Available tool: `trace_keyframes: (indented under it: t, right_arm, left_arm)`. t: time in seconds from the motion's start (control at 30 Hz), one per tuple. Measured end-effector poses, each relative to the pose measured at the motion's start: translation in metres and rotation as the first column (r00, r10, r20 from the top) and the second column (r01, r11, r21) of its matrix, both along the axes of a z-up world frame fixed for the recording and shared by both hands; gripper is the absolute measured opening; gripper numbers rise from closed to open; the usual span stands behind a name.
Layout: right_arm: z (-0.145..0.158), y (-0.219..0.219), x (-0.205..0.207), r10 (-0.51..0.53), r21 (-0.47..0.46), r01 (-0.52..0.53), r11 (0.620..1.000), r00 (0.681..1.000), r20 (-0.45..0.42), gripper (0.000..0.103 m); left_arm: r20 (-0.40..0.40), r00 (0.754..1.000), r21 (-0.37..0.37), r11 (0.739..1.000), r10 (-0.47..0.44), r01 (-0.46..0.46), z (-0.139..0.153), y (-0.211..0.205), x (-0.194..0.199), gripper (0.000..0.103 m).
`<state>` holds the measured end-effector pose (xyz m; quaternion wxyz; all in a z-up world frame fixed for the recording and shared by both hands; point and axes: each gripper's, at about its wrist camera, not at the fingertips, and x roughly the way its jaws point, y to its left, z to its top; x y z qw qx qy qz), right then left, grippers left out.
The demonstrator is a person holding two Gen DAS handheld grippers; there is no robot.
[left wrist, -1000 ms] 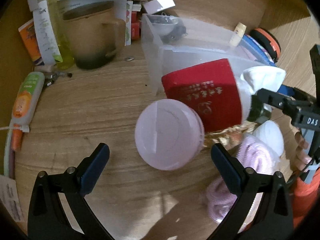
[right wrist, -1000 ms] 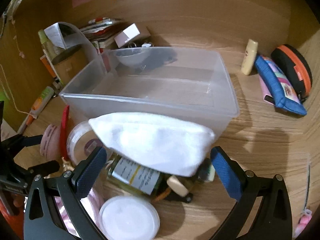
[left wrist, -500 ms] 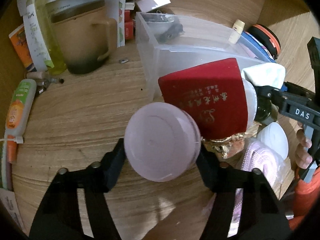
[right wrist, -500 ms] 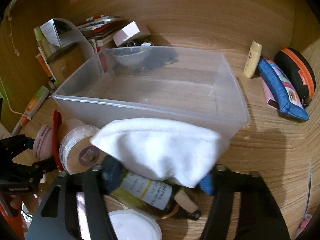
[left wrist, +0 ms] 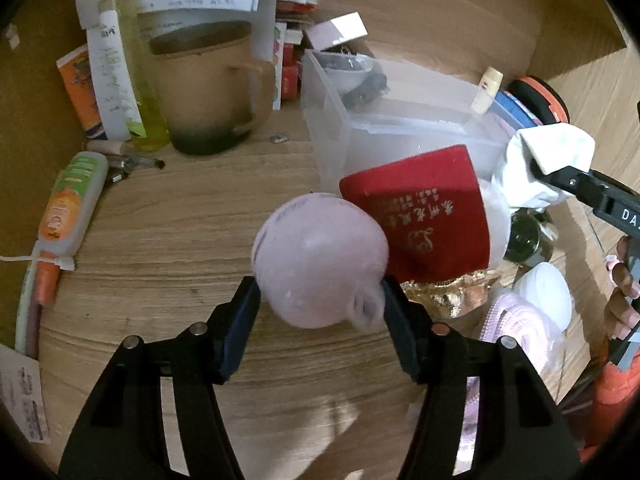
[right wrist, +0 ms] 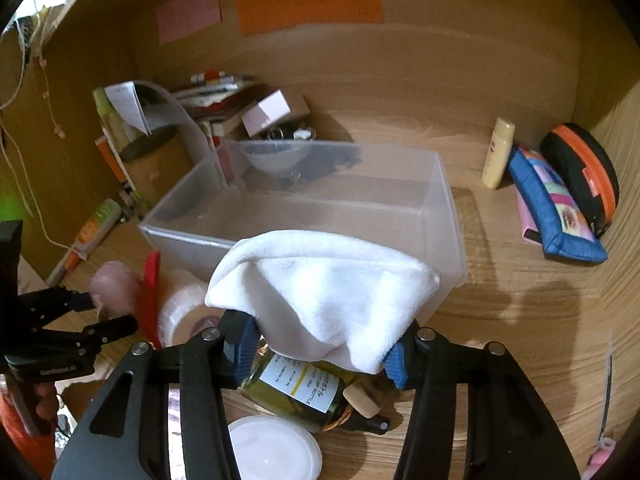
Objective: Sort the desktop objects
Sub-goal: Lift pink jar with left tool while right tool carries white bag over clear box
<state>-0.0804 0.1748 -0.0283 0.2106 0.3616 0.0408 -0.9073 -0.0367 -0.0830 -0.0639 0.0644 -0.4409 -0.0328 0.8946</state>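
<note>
My left gripper (left wrist: 320, 300) holds a round pale pink jar (left wrist: 320, 264) between its blue pads, raised off the wooden desk; its jaws are still closing on it. In the right wrist view my right gripper (right wrist: 320, 344) pinches a folded white cloth (right wrist: 324, 292), lifted over an olive glass bottle (right wrist: 296, 392), and these jaws are closing too. Just beyond the cloth stands a clear plastic bin (right wrist: 452, 216). The left wrist view shows the same cloth (left wrist: 552, 152) at the right, beside the bin (left wrist: 332, 140).
A red booklet (left wrist: 424, 216) leans on the bin behind the jar. A brown mug (left wrist: 208, 92), papers and an orange tube (left wrist: 68, 216) crowd the left. A white lid (right wrist: 272, 448) lies near me. A cream bottle (right wrist: 498, 152), blue pouch (right wrist: 552, 208) and orange-rimmed case (right wrist: 584, 176) line the right.
Both grippers went from wide open to gripping. The left closed on the pink jar and raised it; the right closed on the white cloth and lifted it slightly.
</note>
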Motion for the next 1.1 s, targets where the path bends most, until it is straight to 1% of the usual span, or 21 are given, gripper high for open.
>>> trace_keyframes:
  t: [0.13,0.27,0.4,0.53,0.6,0.8,0.87,0.9,1.0,1.1]
  right_arm:
    - [0.008,0.003,0.004,-0.004,-0.005,0.004,1.000,1.000,-0.023,0.048]
    - [0.011,0.007,0.003,-0.007,-0.016,0.007,1.000,1.000,-0.026,0.048]
    - [0.012,0.012,0.003,-0.009,-0.029,0.008,1.000,1.000,-0.020,0.048]
    - [0.015,0.015,0.002,-0.011,-0.025,0.011,1.000,1.000,-0.026,0.048]
    - [0.016,0.017,0.003,-0.010,-0.024,0.009,1.000,0.999,-0.031,0.048]
    - [0.017,0.021,0.000,-0.005,-0.026,0.004,1.000,0.999,-0.034,0.048]
    - [0.018,0.021,-0.001,-0.003,-0.029,0.002,1.000,0.999,-0.035,0.048]
    - [0.018,0.021,-0.001,-0.005,-0.030,0.004,1.000,0.999,-0.036,0.048]
    - [0.023,0.022,-0.002,-0.005,-0.040,0.003,0.999,0.999,-0.043,0.047]
    - [0.031,0.023,-0.003,-0.004,-0.050,0.001,0.999,0.998,-0.057,0.047]
  left_arm:
    - [-0.032,0.999,-0.004,1.000,0.000,0.000,0.011,0.003,0.002,0.058]
    - [-0.035,0.999,-0.025,1.000,-0.011,0.010,0.015,0.009,-0.001,0.058]
    - [-0.010,1.000,-0.024,1.000,-0.012,0.012,0.012,0.010,-0.010,0.060]
    - [0.053,0.999,-0.014,1.000,0.000,0.001,-0.004,0.009,-0.029,0.065]
    - [0.074,0.997,0.000,1.000,0.007,-0.007,-0.011,0.007,-0.036,0.065]
    - [0.087,0.996,0.015,1.000,0.021,-0.022,-0.014,0.002,-0.049,0.066]
    - [0.084,0.996,0.017,0.999,0.027,-0.029,-0.014,0.000,-0.052,0.066]
    - [0.079,0.996,0.012,0.999,0.030,-0.031,-0.013,0.000,-0.052,0.063]
    - [0.053,0.998,-0.019,0.999,0.046,-0.045,-0.013,0.002,-0.047,0.063]
    - [0.016,0.998,-0.043,0.997,0.060,-0.059,-0.006,0.002,-0.040,0.063]
